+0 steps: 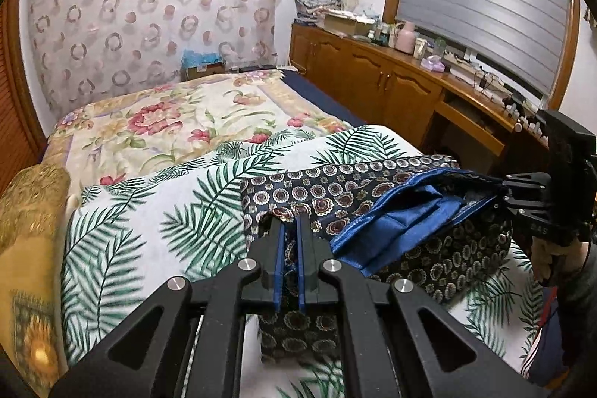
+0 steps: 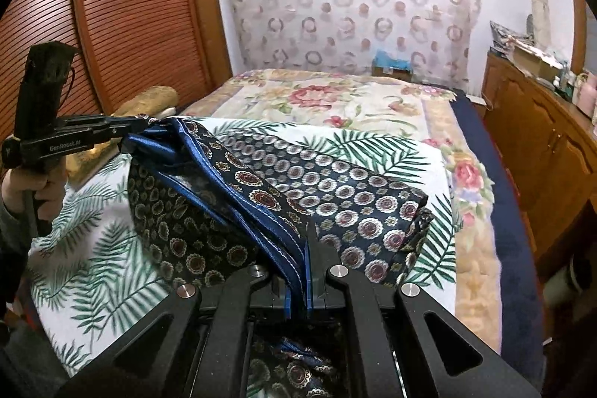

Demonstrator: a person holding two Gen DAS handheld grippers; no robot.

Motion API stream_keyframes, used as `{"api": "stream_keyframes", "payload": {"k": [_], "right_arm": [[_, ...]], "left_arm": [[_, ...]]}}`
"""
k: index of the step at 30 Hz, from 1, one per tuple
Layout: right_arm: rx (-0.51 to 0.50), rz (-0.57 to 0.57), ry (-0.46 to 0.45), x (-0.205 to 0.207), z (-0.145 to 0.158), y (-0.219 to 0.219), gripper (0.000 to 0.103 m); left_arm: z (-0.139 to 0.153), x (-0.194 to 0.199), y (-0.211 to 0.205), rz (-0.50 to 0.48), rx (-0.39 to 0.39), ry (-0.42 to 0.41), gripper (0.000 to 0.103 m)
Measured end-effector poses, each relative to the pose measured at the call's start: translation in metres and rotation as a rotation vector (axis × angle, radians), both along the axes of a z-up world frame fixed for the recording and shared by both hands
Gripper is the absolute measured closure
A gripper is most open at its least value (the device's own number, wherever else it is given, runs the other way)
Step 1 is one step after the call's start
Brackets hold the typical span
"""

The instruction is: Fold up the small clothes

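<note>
Holding the garment (image 1: 377, 196) up off the bed (image 1: 156, 122) with both tools; my left tool (image 1: 290, 222) is nearly closed, its blue-padded fingers (image 1: 278, 248) pinching a fold of the dark patterned cloth; my right tool (image 2: 304, 241) is clamped the same way on the blue-trimmed edge (image 2: 268, 211); the cloth stretches between the two, its blue lining (image 1: 406, 211) showing, the rest draped on the palm-leaf sheet (image 1: 149, 211) that covers the near end of the bed; beyond lies a floral quilt (image 2: 335, 99); a wooden cabinet (image 1: 373, 77) runs along the right wall, a louvred door (image 2: 123, 10) stands on the left
</note>
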State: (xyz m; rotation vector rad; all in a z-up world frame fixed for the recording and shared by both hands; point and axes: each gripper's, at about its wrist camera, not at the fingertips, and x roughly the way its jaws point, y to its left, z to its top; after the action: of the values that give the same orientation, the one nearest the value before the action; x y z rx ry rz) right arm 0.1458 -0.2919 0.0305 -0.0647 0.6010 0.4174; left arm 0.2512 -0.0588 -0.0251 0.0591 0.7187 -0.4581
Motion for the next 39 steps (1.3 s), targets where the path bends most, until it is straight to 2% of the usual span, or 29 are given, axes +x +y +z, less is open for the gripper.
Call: {"api": "stream_keyframes", "payload": {"k": [3,6,8,12,14,16,18,19,20,23,26,29,33,39], "right_arm": [[0.015,-0.019,0.028,0.01,-0.01,0.0,0.098],[0.026,-0.038,0.044,0.017,-0.015,0.002,0.099],[0.035,-0.047,0.049,0.015,-0.015,0.004,0.099],[0.065,-0.065,0.066,0.02,-0.013,0.003,0.098],[0.067,-0.07,0.073,0.023,-0.013,0.004,0.098],[0.057,-0.076,0.082,0.027,-0.012,0.006,0.094],[0.049,-0.083,0.091,0.03,-0.008,0.007,0.092],[0.05,-0.086,0.095,0.031,-0.006,0.007,0.09],[0.05,-0.088,0.094,0.033,-0.003,0.005,0.084],[0.046,-0.127,0.079,0.037,0.007,0.005,0.07],[0.025,-0.173,0.056,0.039,0.013,0.006,0.055],[-0.014,-0.22,0.033,0.038,0.018,0.008,0.044],[-0.064,-0.258,-0.001,0.029,0.027,0.011,0.04],[-0.062,-0.279,0.032,0.024,0.018,0.003,0.039]], "left_arm": [[-0.004,0.012,-0.003,-0.025,0.009,0.011,0.097],[-0.01,0.019,-0.004,-0.046,0.021,0.014,0.09],[-0.016,0.023,-0.003,-0.054,0.019,0.026,0.081],[-0.027,0.026,-0.001,-0.059,0.02,0.035,0.077],[-0.03,0.028,0.0,-0.06,0.015,0.043,0.061],[-0.031,0.028,0.003,-0.068,0.004,0.056,0.059],[-0.032,0.027,0.006,-0.069,-0.007,0.061,0.05],[-0.031,0.026,0.008,-0.066,-0.015,0.06,0.032],[-0.03,0.025,0.009,-0.064,-0.023,0.054,0.023],[-0.028,0.024,0.013,-0.056,-0.038,0.047,0.023],[-0.03,0.026,0.015,-0.024,-0.016,0.032,0.023],[-0.034,0.029,0.015,-0.008,-0.011,0.044,0.023],[-0.039,0.033,0.014,0.007,0.0,0.048,0.023],[-0.047,0.035,0.013,0.009,0.017,0.06,0.023]]}}
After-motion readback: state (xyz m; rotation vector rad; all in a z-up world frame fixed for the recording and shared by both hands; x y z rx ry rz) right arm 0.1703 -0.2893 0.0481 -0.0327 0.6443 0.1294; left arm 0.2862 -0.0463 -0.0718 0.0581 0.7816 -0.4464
